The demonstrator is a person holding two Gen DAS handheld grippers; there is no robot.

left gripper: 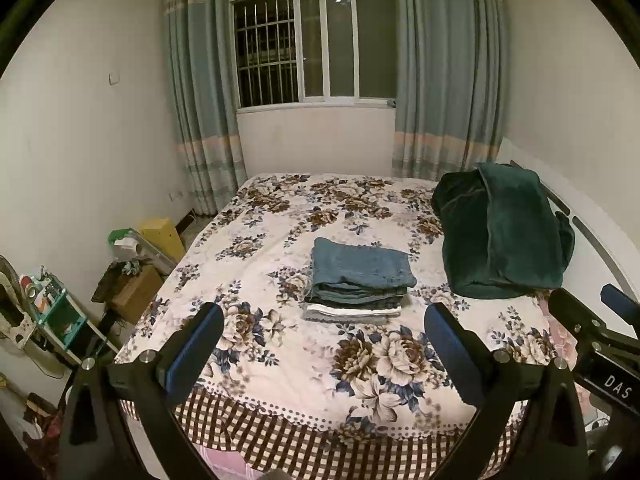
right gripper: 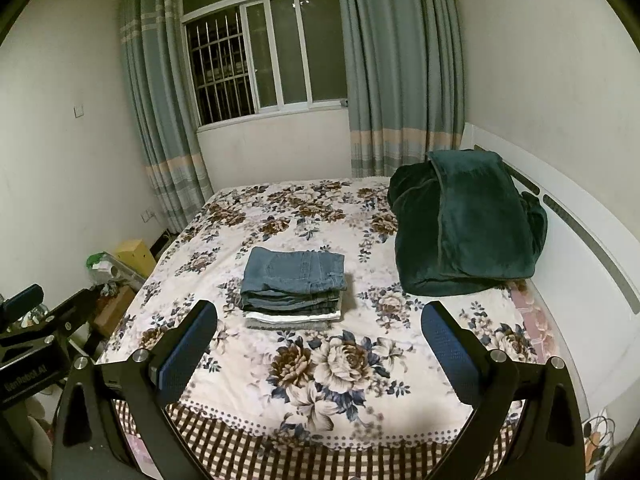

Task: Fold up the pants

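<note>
A stack of folded pants (left gripper: 360, 278) lies in the middle of the flowered bed, blue jeans on top, grey and white ones beneath. It also shows in the right wrist view (right gripper: 294, 286). My left gripper (left gripper: 324, 322) is open and empty, held above the bed's near edge, short of the stack. My right gripper (right gripper: 320, 320) is open and empty, at about the same distance from the stack. The right gripper's body shows at the right edge of the left wrist view (left gripper: 600, 332).
The bed (left gripper: 280, 360) has a flowered cover with a checked hem. A dark green folded blanket (left gripper: 504, 236) sits at the back right by the white headboard (right gripper: 580, 240). Boxes and a cluttered shelf (left gripper: 60, 316) stand on the floor at the left. A curtained window (left gripper: 316, 48) is behind.
</note>
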